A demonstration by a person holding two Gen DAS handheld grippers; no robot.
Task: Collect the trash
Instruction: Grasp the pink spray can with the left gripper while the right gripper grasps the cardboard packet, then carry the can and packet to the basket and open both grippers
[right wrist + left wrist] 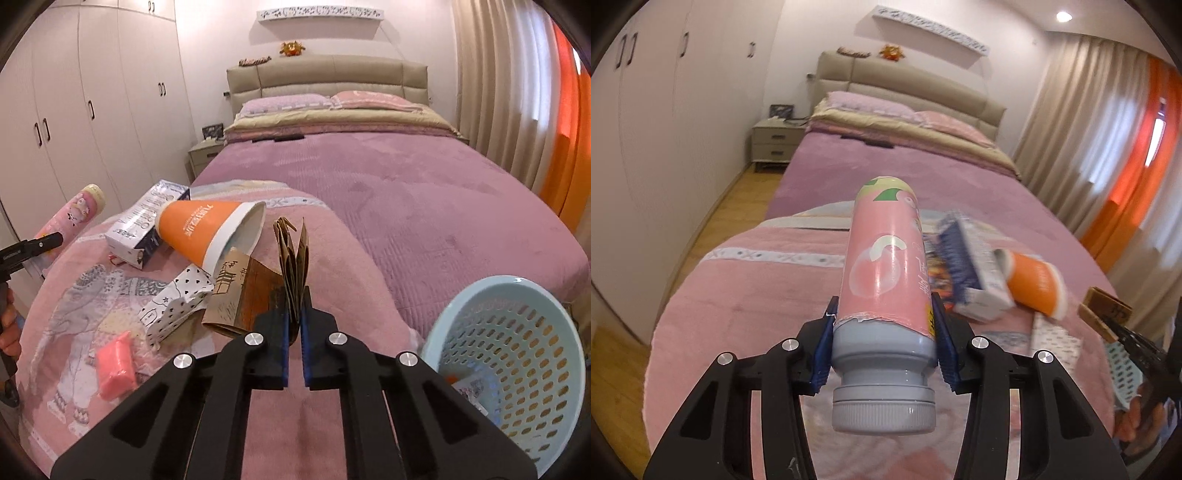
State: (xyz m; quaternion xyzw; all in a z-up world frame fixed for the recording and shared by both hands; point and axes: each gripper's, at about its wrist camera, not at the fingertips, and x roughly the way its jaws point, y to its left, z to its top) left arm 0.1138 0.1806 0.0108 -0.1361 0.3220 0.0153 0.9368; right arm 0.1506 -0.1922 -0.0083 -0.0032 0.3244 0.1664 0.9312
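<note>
My left gripper is shut on a pink bottle with a grey cap, held above the pink blanket; the bottle also shows at the left of the right wrist view. My right gripper is shut on a folded brown paper bag, lifted off the blanket. On the blanket lie an orange paper cup, a blue-white carton, a black-dotted white box, a brown printed paper piece and a pink packet. The cup and carton show in the left wrist view.
A light blue perforated basket stands at the lower right with some scraps inside. The pink blanket covers the foot of a large bed with a purple cover. White wardrobes line the left wall; curtains hang at the right.
</note>
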